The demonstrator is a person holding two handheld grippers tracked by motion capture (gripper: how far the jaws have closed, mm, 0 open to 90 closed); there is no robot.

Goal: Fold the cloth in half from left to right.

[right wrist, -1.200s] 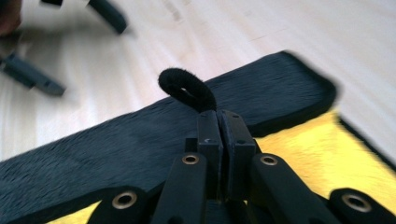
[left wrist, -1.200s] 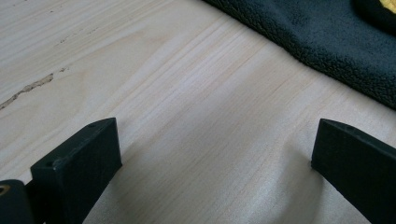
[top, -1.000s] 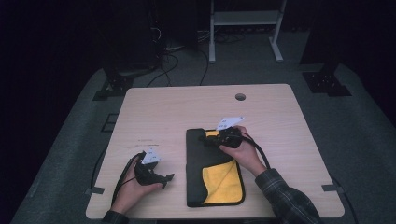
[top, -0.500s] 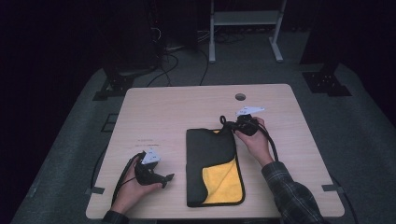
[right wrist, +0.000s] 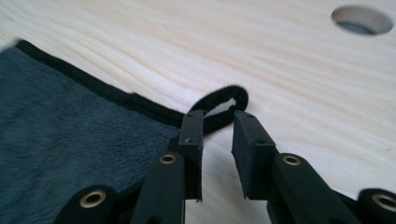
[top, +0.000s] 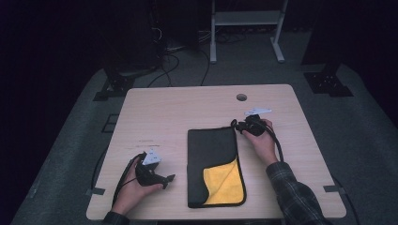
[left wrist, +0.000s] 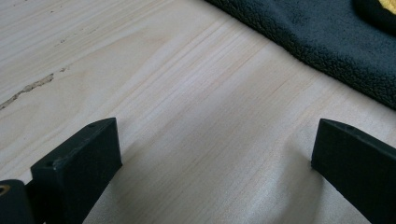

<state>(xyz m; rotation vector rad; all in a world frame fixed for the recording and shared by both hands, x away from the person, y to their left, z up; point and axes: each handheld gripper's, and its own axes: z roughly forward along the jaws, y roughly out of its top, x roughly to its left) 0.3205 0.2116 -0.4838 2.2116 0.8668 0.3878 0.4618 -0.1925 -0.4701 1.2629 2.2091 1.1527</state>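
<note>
From the high view, a dark fleece cloth [top: 213,161] lies folded into a long rectangle near the middle of the pale wood-grain tabletop [top: 178,112]. Its near right corner is turned back, showing a bright yellow inner face. The right gripper [top: 240,125] sits at the cloth's far right corner, held in the person's right hand [top: 261,140], whose sleeve is plaid; a black cable loops back from it. The left gripper [top: 165,180] rests low on the tabletop just left of the cloth, apart from it, in the left hand [top: 133,185]. A small round hole [top: 241,97] is cut in the wood farther back.

In the left gripper view, the two blocky matte-black fingers [left wrist: 77,165] stand wide apart with bare, finely streaked wood between them, released and grasping nothing. The cloth [left wrist: 327,42] crosses the upper right corner, nubbly and charcoal, with a sliver of yellow at the edge.

In the right gripper view, the fingers [right wrist: 252,149] have just been opening and stand a narrow gap apart. A small black hanging loop [right wrist: 229,100], sewn to the cloth's bound edge, lies on the wood just beyond their tips; it seems to be free of the pads, though the left finger hides part of it. The cloth [right wrist: 70,140] here looks plush and soft, trimmed with a smooth black hem.
</note>
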